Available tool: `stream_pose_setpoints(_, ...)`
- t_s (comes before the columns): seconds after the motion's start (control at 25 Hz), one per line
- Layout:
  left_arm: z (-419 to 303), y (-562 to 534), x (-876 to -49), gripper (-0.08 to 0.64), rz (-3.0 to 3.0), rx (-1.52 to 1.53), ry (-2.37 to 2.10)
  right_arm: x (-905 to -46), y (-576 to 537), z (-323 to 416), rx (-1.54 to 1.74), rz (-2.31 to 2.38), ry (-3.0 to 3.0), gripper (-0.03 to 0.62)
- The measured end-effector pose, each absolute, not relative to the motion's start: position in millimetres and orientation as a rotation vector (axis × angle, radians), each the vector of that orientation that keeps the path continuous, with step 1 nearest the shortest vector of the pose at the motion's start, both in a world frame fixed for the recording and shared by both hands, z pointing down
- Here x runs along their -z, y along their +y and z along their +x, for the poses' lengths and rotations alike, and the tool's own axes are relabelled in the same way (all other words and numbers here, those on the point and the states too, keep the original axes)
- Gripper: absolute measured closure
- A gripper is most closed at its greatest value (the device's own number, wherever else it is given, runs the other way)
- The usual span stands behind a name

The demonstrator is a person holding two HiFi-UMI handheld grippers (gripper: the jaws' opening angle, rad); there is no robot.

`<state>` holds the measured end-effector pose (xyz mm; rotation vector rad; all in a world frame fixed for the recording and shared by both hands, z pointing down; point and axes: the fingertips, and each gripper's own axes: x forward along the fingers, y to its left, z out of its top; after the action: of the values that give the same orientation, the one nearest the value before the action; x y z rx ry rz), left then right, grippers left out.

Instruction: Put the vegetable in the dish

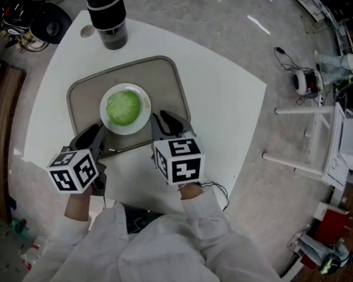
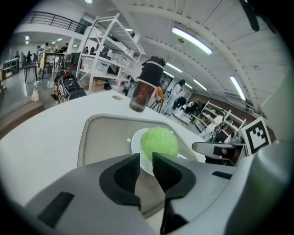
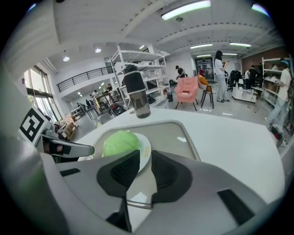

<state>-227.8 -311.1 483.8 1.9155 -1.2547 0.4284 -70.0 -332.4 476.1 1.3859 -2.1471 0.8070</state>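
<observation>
The round pale-green cabbage (image 1: 123, 107) sits on the white plate (image 1: 128, 130), mid grey tray (image 1: 167, 78). My left claw (image 1: 94, 135) and right claw (image 1: 164, 120) hover at the tray's near edge, jaws apart and seemingly empty. A careless swing could knock the plate.

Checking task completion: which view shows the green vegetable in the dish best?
The head view: it looks straight down on the whole green vegetable sitting in the white dish. Both gripper views show it side-on, partly hidden behind the jaws.
</observation>
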Motion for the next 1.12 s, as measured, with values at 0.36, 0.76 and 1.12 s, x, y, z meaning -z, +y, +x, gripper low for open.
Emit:
stream_pose_setpoints(0.36, -179.0, -263.5, -421.5, 0.545, 2.047, -0.09, -1.252, -432.6, -275.0, -53.5, -0.884, 1.22, -2.455, 0.528)
stream_pose_setpoints(0.76, -91.7, -163.4, -393.4, 0.551, 2.143, 0.049, -1.147, -407.7, -185.4, 23.4, -0.86, 1.155, -2.537, 0.577)
stream_pose_setpoints(1.12, -39.5, -100.0, -387.5, 0.552, 2.183, -0.071, -1.186, -382.7, -121.8, 54.7, -0.735, 1.077, -2.61, 0.578)
